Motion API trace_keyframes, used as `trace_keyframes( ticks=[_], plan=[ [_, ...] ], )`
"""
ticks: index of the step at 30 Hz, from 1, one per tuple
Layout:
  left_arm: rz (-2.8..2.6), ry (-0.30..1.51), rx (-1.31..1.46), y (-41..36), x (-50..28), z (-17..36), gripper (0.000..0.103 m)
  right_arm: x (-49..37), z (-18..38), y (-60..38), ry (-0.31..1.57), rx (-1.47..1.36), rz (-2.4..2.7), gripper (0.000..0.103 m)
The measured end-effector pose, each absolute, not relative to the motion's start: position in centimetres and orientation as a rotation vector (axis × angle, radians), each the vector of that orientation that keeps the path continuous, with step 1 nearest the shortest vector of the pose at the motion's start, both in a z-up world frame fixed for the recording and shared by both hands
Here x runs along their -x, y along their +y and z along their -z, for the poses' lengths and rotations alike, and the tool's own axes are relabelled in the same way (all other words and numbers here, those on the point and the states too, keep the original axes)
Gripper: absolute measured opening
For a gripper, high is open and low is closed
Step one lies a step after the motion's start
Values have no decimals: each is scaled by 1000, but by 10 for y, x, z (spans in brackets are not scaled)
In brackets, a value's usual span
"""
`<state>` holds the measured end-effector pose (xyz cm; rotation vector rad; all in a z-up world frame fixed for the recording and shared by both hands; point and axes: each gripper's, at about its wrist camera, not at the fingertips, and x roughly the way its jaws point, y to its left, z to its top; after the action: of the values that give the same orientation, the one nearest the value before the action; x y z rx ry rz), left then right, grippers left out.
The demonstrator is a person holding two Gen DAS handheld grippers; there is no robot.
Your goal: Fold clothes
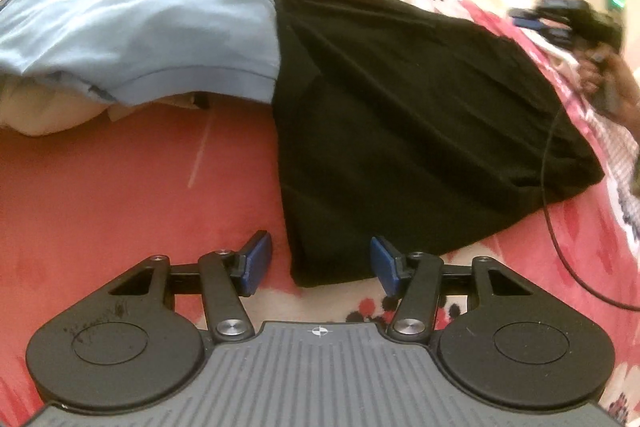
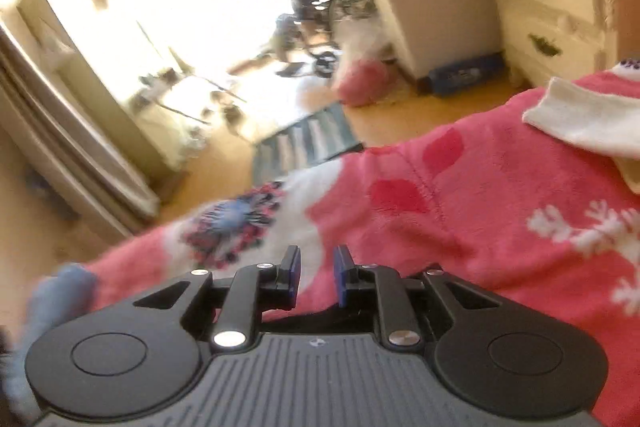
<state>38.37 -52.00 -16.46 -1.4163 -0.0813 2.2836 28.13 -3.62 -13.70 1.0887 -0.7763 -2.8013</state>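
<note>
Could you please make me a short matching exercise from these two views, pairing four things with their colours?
Things:
1. garment between the open fingers of the left gripper
2. shirt lying beside it
3. blanket
4. dresser

Colours:
A. cream
B. black
C. pink with white snowflakes
D. light blue

Pairs: 1-B, 2-D, 3-C, 4-A

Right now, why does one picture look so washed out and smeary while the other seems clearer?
Right wrist view: the doorway is blown out by bright daylight, and the room behind is smeared by motion blur. Left wrist view: evenly lit and fairly sharp on the black garment; only the right gripper at the edge is blurred. Both bend towards their edges.
</note>
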Motion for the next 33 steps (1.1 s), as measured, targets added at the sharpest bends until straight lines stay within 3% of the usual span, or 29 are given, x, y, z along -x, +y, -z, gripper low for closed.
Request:
trace_keyframes(
  ticks=[7, 13, 16, 20, 26, 33],
  plan=[
    [-2286, -85, 1428, -515, -383, 164, 55, -287, 178, -8, -800, -1431, 2638, 16],
    [-2281, -143, 1434, -521, -383, 165, 55, -326, 156, 68, -1198, -1163, 2904, 21],
    [-2274, -224, 1457, -528, -385, 164, 55, -369, 146, 72, -1235, -1253, 2761, 24],
    [-2220, -378, 1508, -540, -392, 165, 55, -436, 162, 58, -1463, -1376, 2491, 46],
    [-2191, -615, 1525, -554, -401, 179, 57, -502, 201, 45, -1749, -1514, 2308, 53],
    [-2157, -886, 1450, -567, -395, 195, 59, -490, 225, 48, -1819, -1348, 2245, 54]
  ],
)
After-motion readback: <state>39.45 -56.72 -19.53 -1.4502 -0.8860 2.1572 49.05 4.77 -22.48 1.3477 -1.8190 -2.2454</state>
